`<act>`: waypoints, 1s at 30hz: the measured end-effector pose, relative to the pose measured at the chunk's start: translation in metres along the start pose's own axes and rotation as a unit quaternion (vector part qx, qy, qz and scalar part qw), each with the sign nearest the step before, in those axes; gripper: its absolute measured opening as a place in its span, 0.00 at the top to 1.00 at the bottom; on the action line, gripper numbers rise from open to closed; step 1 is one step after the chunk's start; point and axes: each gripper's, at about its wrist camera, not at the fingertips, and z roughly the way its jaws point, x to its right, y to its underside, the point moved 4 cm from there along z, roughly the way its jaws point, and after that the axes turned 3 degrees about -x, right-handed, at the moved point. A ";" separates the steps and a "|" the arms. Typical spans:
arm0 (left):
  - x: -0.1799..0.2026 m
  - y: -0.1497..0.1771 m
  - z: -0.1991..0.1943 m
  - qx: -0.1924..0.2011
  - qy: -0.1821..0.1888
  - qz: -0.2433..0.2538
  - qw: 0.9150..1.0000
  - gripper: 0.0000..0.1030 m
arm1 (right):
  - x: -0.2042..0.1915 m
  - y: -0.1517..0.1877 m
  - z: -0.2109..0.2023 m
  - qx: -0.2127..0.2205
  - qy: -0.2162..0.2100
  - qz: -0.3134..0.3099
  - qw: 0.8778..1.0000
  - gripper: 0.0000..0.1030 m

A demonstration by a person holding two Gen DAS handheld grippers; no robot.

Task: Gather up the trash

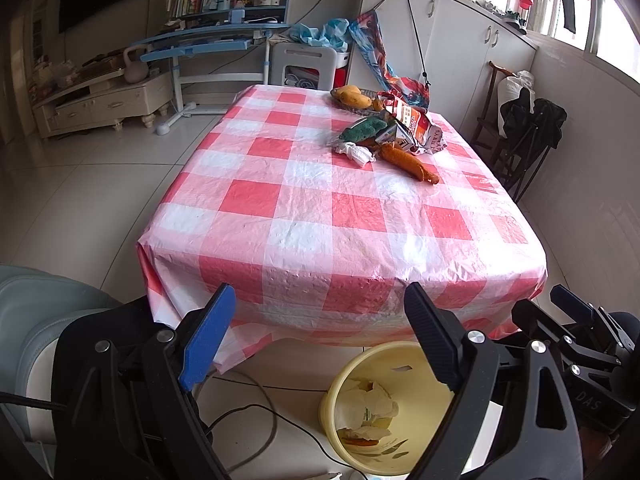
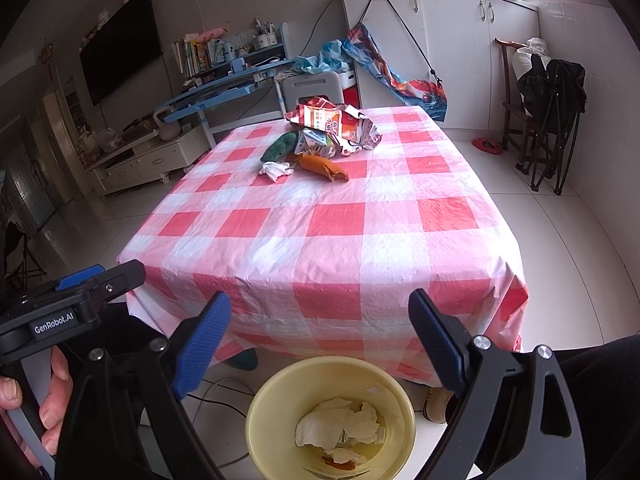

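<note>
On the far part of the checked table lies a crumpled white tissue, a small drink carton and a crinkled snack bag. A plush carrot and a green plush lie among them. A yellow bin with crumpled paper stands on the floor at the near edge. My left gripper and right gripper hang open and empty above the bin, short of the table.
A plate of mangoes sits at the table's far end. Cables run over the floor by the bin. A folded black chair stands at the right wall, a blue desk and a white stool beyond the table.
</note>
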 end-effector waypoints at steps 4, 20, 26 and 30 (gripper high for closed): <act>-0.001 0.000 0.000 0.000 0.000 0.000 1.000 0.19 | -0.001 0.000 0.000 0.000 0.000 0.000 1.000 0.16; 0.000 0.000 0.000 0.000 0.000 -0.001 1.000 0.19 | -0.001 0.000 0.000 0.000 0.000 -0.001 1.000 0.16; -0.003 0.000 0.000 0.000 0.000 -0.003 1.000 0.19 | -0.001 0.000 0.000 0.000 0.000 -0.001 1.000 0.16; -0.004 -0.001 0.000 0.001 0.000 -0.002 1.000 0.19 | -0.001 0.000 0.000 0.000 0.000 0.000 1.000 0.16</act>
